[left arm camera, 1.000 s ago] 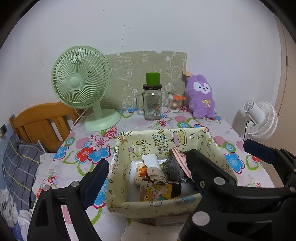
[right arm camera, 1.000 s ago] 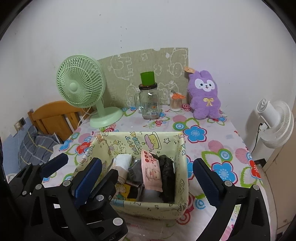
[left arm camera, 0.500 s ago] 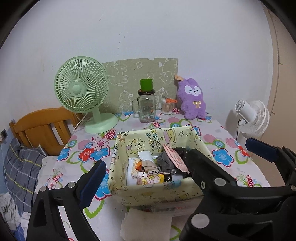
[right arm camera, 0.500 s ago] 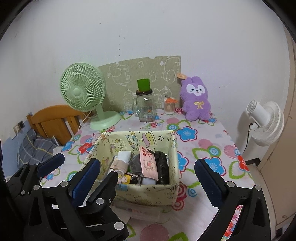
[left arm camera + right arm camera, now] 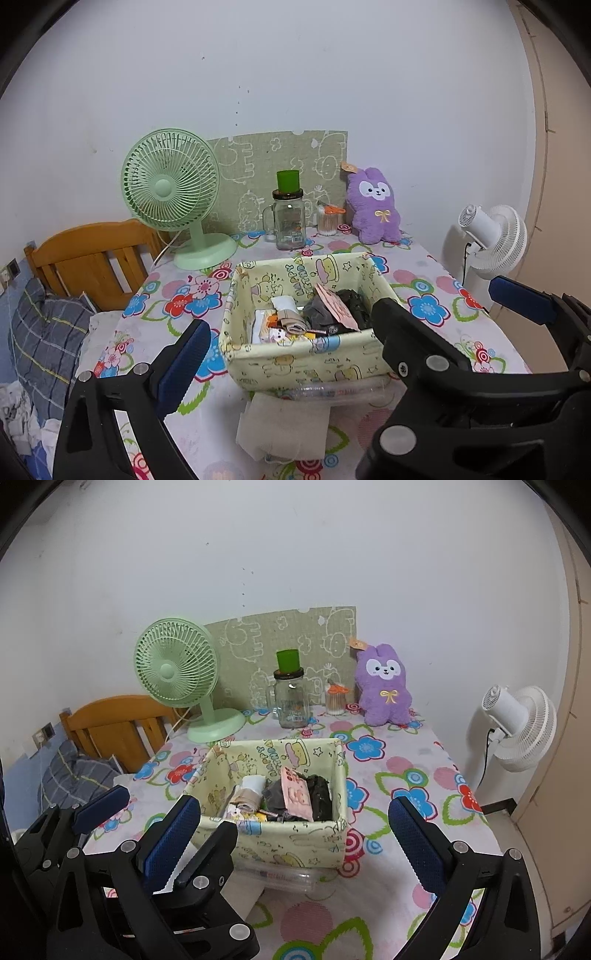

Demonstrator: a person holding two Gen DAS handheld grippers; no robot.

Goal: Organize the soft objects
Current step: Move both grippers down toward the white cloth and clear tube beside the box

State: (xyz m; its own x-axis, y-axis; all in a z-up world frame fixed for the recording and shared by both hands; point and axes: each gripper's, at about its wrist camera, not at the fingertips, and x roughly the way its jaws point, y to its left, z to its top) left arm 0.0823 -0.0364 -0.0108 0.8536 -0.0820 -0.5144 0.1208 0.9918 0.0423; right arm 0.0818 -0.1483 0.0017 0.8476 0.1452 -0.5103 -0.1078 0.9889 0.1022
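While both claws hang back at the near edge of the bench (image 5: 413,760) with its flowery tablecloth, the pale yellow fabric bin with cartoon prints (image 5: 306,356) sits in the middle, packed with soft stuff: a white rolled cloth (image 5: 284,303), a beige folded piece (image 5: 291,320), a grey bundle (image 5: 320,314), a dark crumpled cloth (image 5: 318,788), and a pink wipes pack (image 5: 295,794) standing on edge between those last two. Some small colourful packets are wedged at the front, too jumbled to tell apart. The bin rests on a clear plastic lid or tray (image 5: 284,877), with a white folded cloth (image 5: 284,424) just in front. The left claw (image 5: 284,343) is spread wide with nothing between its blue pads, bin straight ahead and not touched. The right claw (image 5: 291,834) is also wide open and empty, bin framed between its fingers but apart. Behind the bin stand a clear glass jar with a green cup on top (image 5: 290,221) and a purple plush bunny (image 5: 375,208).
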